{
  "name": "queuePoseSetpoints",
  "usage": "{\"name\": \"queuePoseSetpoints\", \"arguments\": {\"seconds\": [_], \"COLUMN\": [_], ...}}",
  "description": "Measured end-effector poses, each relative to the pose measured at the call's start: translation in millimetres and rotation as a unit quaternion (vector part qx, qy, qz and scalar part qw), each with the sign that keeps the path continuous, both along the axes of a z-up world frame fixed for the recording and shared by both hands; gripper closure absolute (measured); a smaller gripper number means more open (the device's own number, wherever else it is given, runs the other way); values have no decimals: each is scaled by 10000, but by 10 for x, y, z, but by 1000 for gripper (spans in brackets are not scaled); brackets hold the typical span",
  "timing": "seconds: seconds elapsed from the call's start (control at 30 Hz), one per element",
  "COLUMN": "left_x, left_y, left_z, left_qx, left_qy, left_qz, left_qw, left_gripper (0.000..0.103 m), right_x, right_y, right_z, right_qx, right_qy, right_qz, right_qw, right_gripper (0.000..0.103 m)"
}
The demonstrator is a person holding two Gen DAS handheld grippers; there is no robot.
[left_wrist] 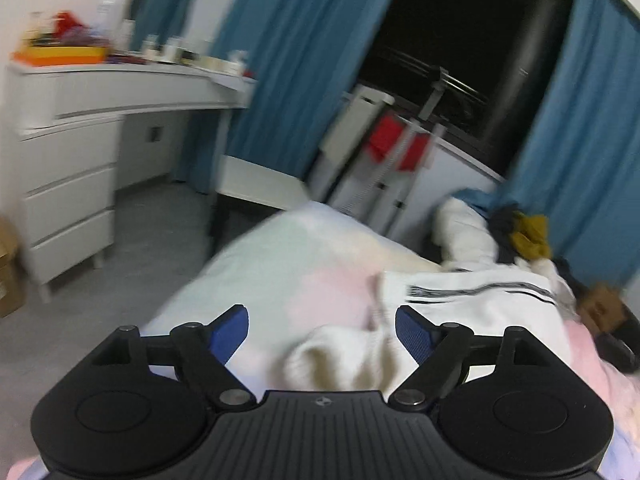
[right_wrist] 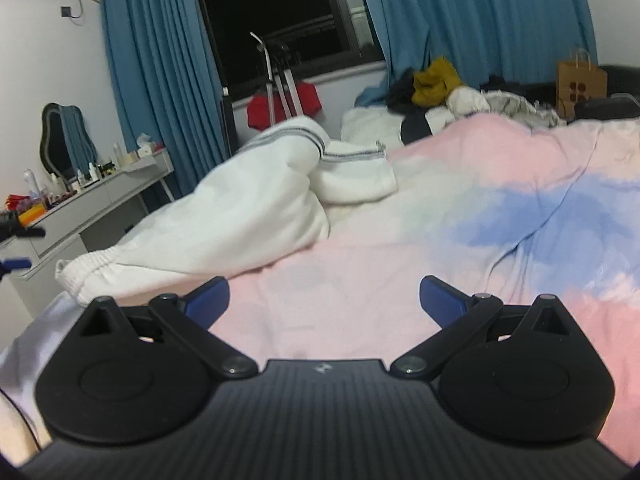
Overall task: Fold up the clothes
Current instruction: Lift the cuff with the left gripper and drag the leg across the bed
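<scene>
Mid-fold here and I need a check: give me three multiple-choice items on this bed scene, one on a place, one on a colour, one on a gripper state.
1. Where does the white garment lie?
A. on the dresser
B. on the bed cover
C. on the floor

2. What colour are the curtains?
A. blue
B. red
C. white

3. How is the right gripper?
A. shut on the garment
B. shut on nothing
C. open, with nothing between its fingers

Answers:
1 B, the garment rests on the pink and blue bed cover, with its striped part folded over.
2 A, blue cloth hangs on both sides of the dark window.
3 C, its blue pads stand far apart over bare bed cover.
</scene>
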State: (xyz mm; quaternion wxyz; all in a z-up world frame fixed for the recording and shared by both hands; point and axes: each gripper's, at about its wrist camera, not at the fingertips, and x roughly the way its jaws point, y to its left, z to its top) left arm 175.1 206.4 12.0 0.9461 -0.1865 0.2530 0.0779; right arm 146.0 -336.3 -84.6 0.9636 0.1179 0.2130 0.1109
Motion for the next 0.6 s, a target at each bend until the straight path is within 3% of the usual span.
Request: {"name": "queuePoseSetpoints", "arguments": {"seconds": [0.1,0.3,0.4,0.5,0.6], "left_x": [465,1846,2389,2730,2778], "left_y": [-153,-315,-325,-281,-374], "left_z": [16,-178,-399,-585,-619], "left_qx": [180,-358,-645,-1180,-1294], "left_qy": [200,816,1320,1534,1423], "left_qz": [-375,-577,-600,-554,-542], "left_qw": [9989,9943,9873,9795,9798], "left_gripper": [24,24,25,27,34], "right_x": [107,286,401,483,529], "right_y": [81,203,267,318,323], "right_z": [-94,-313,-401,-469,-509], "right_qx": [-44,-150,-180,-217,-178], "right_qy": [95,412,528,627,676], "right_qz": [78,211,331,490,554], "right_qw": [9999,9988,9979,9966,9960], "right_gripper": [0,0,0,0,0]}}
